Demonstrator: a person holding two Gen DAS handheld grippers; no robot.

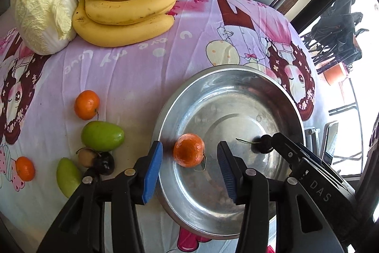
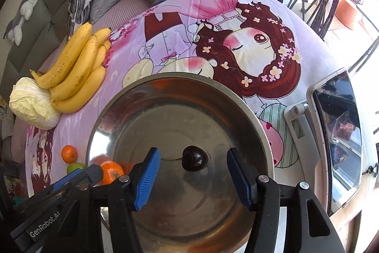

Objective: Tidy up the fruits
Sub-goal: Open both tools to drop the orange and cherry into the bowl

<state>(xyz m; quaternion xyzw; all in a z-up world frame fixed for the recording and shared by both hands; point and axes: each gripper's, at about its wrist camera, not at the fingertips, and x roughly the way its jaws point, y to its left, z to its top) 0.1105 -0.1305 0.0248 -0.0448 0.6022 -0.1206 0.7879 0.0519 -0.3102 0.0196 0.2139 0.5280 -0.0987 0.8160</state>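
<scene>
The left gripper (image 1: pixel 189 167) stands open over the near left part of the metal bowl (image 1: pixel 236 84), and a mandarin (image 1: pixel 188 149) lies free between its blue pads. The right gripper (image 2: pixel 193 178) is open too, with a dark cherry (image 2: pixel 194 161) loose on the bowl floor between its fingers. More fruit lies on the pink sheet (image 1: pixel 132 77) left of the bowl.

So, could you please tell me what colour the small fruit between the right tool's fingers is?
Very dark red, almost black: a cherry, clearest in the right wrist view.

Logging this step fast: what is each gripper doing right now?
Left gripper: open, holding nothing; the orange lies between its jaws.
Right gripper: open, holding nothing; the cherry lies between its jaws.
</scene>
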